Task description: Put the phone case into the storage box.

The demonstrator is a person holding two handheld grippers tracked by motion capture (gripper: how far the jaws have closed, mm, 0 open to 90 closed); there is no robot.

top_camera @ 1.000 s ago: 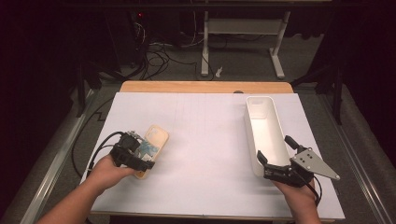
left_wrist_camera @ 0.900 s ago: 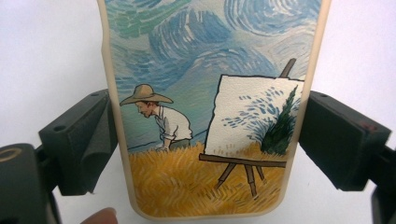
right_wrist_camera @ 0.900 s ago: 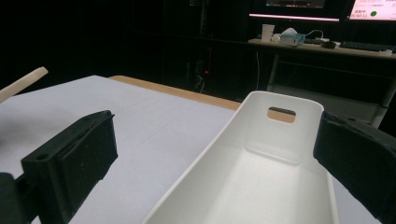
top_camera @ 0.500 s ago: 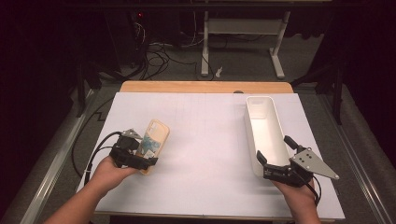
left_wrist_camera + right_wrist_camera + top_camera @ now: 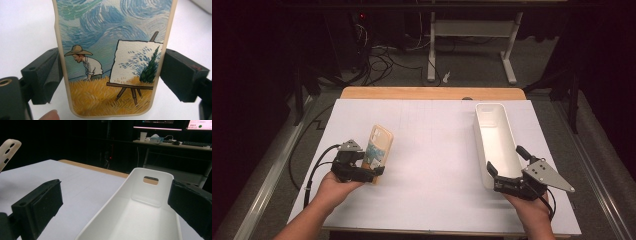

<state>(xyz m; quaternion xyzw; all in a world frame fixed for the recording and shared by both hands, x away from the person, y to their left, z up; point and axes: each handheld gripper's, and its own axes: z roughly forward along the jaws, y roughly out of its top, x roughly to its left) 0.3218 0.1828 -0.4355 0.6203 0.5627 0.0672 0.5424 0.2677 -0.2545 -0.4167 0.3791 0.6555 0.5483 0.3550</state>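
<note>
— On the left, near side of the white table sheet (image 5: pixel 432 150): cream-rimmed phone case with a painted scene of a straw-hatted painter at an easel (image 5: pixel 377 146), held by the left gripper (image 5: pixel 373 172). Pinched across its width, a black jaw at each long edge, as seen in the left gripper view (image 5: pixel 112 75). Tipped up off the sheet, it seems, far end raised; hard to judge the tilt from above.

— And the long axis?

— Running near to far, leaning slightly right at the far end. Roughly parallel to the long white plastic bin (image 5: pixel 494 142) on the right side of the table.

— Bin's place relative to the case?

— Well apart, straight off to the right across bare sheet. Open top, a handle slot in the far end wall (image 5: pixel 151 180). Lying lengthwise near to far.

— Right gripper?

— At the bin's near end (image 5: pixel 507 180), jaws spread wide, astride the near end but gripping nothing; the right gripper view looks down the length of the trough between them. Nearer to the bin by far, yet empty.

— So the coming move?

— Probably a carry rightward by the left hand, case kept lengthwise to match the trough. Little turning needed, axes already close to aligned.
</note>
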